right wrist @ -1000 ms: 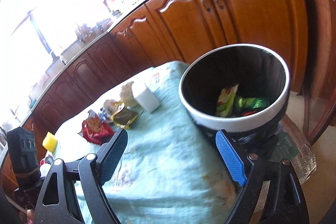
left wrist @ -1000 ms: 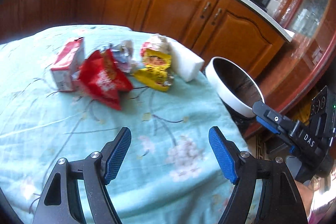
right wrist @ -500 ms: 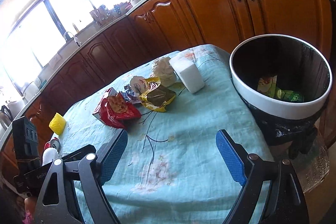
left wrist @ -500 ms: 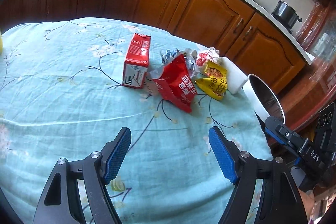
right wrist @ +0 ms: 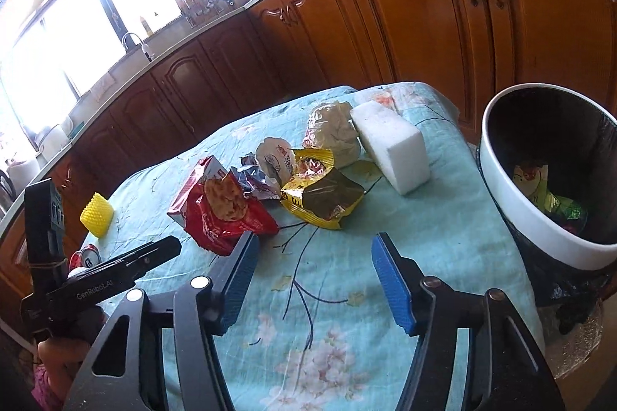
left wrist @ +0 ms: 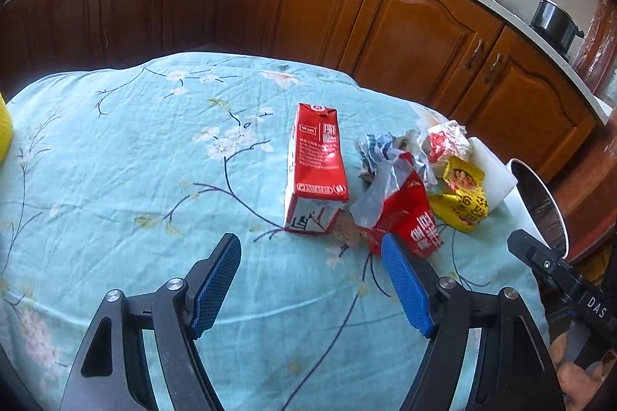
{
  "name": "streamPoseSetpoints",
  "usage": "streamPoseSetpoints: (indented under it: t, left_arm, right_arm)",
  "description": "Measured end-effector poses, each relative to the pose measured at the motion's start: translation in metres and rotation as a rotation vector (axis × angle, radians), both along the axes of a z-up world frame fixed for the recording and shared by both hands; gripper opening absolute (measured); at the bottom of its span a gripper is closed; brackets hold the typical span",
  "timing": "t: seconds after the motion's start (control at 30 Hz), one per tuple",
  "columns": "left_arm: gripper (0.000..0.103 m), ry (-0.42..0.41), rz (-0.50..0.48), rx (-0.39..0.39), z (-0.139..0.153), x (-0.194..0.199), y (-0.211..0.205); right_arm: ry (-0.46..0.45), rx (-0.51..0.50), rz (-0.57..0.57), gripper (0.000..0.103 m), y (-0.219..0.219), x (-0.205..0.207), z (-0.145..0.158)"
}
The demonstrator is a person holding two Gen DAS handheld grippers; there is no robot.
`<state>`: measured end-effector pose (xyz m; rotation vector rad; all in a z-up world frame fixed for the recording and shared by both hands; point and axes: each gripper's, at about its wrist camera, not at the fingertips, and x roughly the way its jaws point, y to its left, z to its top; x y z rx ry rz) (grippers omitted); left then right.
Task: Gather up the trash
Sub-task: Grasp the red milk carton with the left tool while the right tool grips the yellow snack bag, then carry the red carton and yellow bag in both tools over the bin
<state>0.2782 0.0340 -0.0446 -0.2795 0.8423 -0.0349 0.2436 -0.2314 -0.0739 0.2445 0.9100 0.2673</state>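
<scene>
A: Why all crowded toward one end of the tabletop?

B: Probably heaped there to sit close to the bin. Stands just off the right edge, mouth open and tipped toward the cloth, with a few wrappers already lying inside. Short carry, by the look of it.

A: And the largest piece on the cloth?

B: White foam block, near the far right corner, nearest the bin. Next down, red carton, upright, at the left of the heap and a little apart from it. Easiest to take alone for that reason.

A: Then the bags?

B: Red snack bag, torn open, touching the carton's foot. Yellow wrapper just beside, toward the block. Smallest, crumpled foil lid, wedged between the two bags.

A: Grippers?

B: Left gripper spread wide, holding nothing, hovering just short of the carton and lined up with it. Right gripper likewise apart and empty, low over the cloth, facing the yellow wrapper. Seems a reach for the next piece, nothing gripped yet.
</scene>
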Motion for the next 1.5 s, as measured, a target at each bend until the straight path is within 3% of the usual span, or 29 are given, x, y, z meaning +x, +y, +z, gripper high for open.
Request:
streamPoseSetpoints:
  t: [0.2, 0.27, 0.4, 0.43, 0.53, 0.97, 1.2, 1.5]
  left_arm:
    - [0.074, 0.009, -0.002, 0.027, -0.006, 0.033, 0.004]
    - [0.068, 0.013, -0.010, 0.028, -0.012, 0.043, 0.003]
    - [0.047, 0.034, -0.022, 0.016, -0.022, 0.057, 0.001]
    - [0.035, 0.040, -0.026, 0.007, -0.025, 0.059, 0.001]
    - [0.031, 0.030, -0.019, 0.005, -0.027, 0.054, 0.004]
    - [0.030, -0.042, -0.019, -0.045, -0.006, -0.017, 0.007]
    - [0.030, -0.074, -0.115, -0.066, 0.013, -0.042, -0.024]
    - [0.030, -0.074, -0.255, -0.071, 0.022, -0.044, -0.074]
  right_arm:
    - [0.015, -0.037, 0.008, 0.056, 0.010, 0.024, -0.011]
    - [0.026, -0.044, 0.006, 0.051, 0.012, 0.030, -0.017]
    - [0.048, -0.054, -0.003, 0.034, 0.014, 0.039, -0.026]
    - [0.050, -0.055, -0.004, 0.026, 0.014, 0.039, -0.027]
    - [0.045, -0.053, -0.001, 0.006, 0.014, 0.037, -0.026]
    - [-0.018, -0.018, 0.026, 0.000, 0.010, 0.002, 0.001]
    - [-0.040, 0.003, 0.017, 0.000, -0.003, -0.020, 0.013]
    - [-0.066, 0.009, -0.049, 0.000, -0.043, -0.042, 0.027]
